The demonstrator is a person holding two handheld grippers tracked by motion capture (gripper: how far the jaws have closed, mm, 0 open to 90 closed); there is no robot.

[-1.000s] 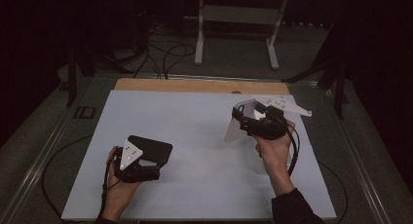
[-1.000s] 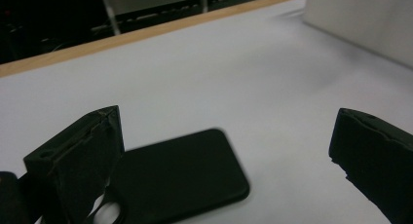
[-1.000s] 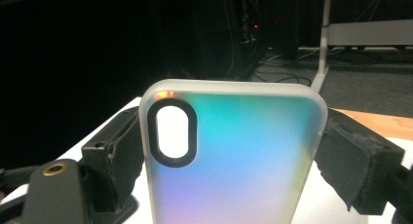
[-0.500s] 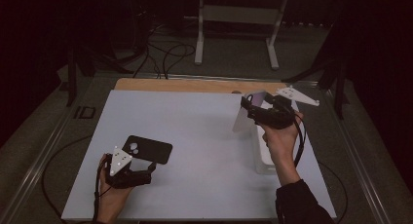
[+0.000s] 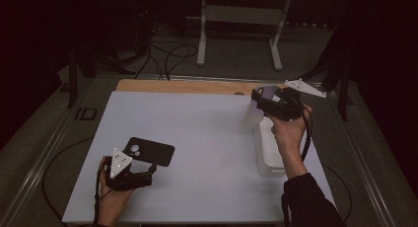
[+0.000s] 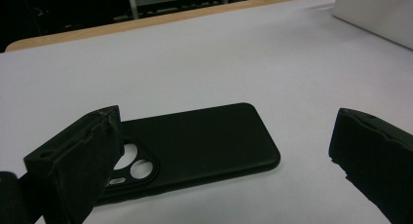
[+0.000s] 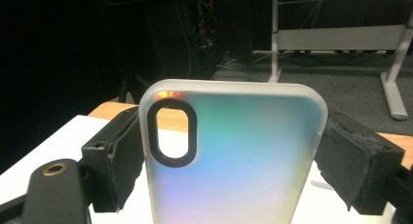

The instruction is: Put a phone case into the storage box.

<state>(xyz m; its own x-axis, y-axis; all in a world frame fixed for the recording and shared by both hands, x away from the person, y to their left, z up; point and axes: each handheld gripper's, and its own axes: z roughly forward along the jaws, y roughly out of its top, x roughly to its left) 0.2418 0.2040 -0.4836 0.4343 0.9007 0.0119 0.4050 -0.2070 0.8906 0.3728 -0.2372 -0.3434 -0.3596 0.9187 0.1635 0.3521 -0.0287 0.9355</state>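
**Holding 1 case aloft, 1 case waiting**

Gripping across its width, the right gripper (image 5: 261,102) clamped a frosted translucent phone case (image 7: 234,156) upright above a white rectangular box (image 5: 268,155). Jaws wide and empty, the left gripper (image 6: 219,160) faced the flat black phone case (image 6: 195,146) lying crosswise just ahead.

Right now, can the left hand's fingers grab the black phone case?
Probably yes. The left gripper is open, and the black case lies flat on the table just ahead, between its fingers, with nothing in the way. Lying flat, it may be hard to pinch.
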